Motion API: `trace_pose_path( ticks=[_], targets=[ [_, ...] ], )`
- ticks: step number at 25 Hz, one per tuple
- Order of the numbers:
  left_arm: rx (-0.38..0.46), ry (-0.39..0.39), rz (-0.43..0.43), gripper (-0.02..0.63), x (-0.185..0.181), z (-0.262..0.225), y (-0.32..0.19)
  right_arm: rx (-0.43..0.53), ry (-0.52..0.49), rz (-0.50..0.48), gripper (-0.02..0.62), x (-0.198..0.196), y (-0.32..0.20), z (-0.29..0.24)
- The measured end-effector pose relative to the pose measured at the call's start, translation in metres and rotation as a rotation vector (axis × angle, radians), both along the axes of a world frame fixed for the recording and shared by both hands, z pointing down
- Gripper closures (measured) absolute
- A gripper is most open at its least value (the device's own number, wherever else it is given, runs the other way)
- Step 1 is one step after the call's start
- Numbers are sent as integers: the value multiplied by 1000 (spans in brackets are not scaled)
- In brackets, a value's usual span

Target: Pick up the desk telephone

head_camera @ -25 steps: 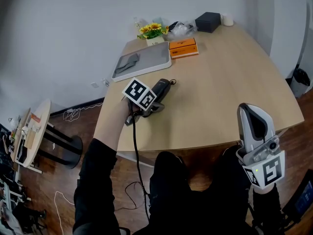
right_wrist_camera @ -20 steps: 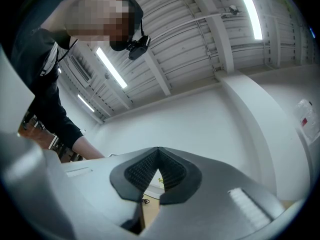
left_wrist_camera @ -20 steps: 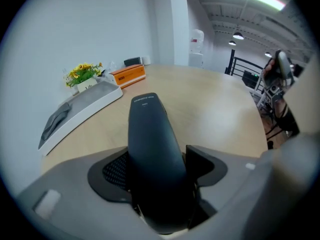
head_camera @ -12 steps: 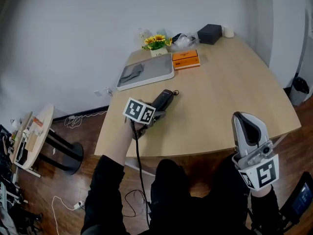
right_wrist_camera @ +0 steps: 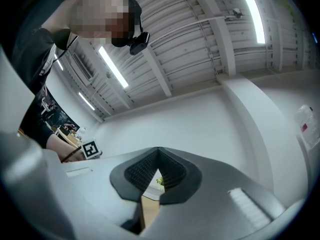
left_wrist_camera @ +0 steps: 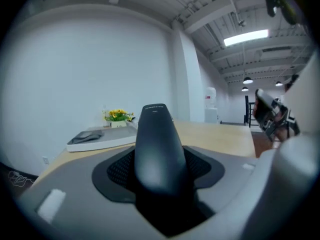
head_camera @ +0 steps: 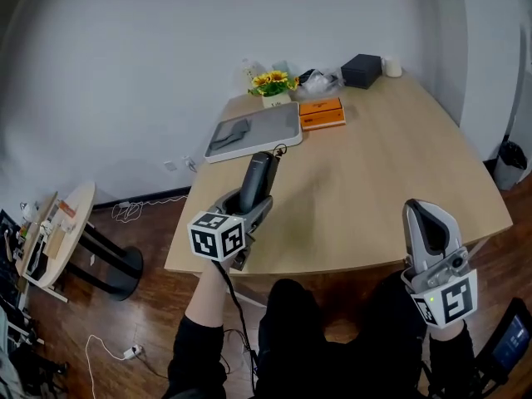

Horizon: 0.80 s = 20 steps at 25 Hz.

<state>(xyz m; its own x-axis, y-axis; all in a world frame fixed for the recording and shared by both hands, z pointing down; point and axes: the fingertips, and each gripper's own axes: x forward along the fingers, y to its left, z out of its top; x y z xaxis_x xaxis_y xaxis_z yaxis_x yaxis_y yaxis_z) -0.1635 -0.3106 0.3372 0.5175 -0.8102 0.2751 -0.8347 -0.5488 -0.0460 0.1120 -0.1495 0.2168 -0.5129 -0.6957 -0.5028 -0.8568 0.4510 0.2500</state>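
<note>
Pinching the black telephone handset (head_camera: pixel 259 171), the left tool (head_camera: pixel 252 208) held it above the bench's (head_camera: pixel 374 165) near edge, apparently clear of the top. The right tool (head_camera: pixel 426 213) sat pressed together, low by the person's lap.

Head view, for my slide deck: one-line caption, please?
Left gripper holds the black telephone handset over the wooden table; right gripper idle, jaws together.

No readable text (handset (left_wrist_camera: pixel 157 149) print blurred)

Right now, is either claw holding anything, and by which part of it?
The left claw grips the black handset by its near end, and the rest sticks out ahead over the table. The right claw holds nothing.
</note>
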Motion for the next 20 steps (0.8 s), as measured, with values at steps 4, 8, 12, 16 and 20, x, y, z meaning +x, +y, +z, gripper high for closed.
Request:
trace_pose_path(
  ticks=[4,8,12,16,20],
  targets=[
    [168,50,-77,339,-9,-38,42,-12,-1,13,595,4,-3,3],
    [300,85,-140,339,-18,-68,88,-19,-2,24,595,7,-4,3],
    [377,71,-168,339,-21,-82,117,-27,-5,31,595,10,-6,3],
    [389,50,-177,339,-19,-80,123,-41,-4,38,595,10,-9,8],
    [429,16,-202,339,-20,-78,123,-38,-3,40,595,9,-10,8]
  ],
)
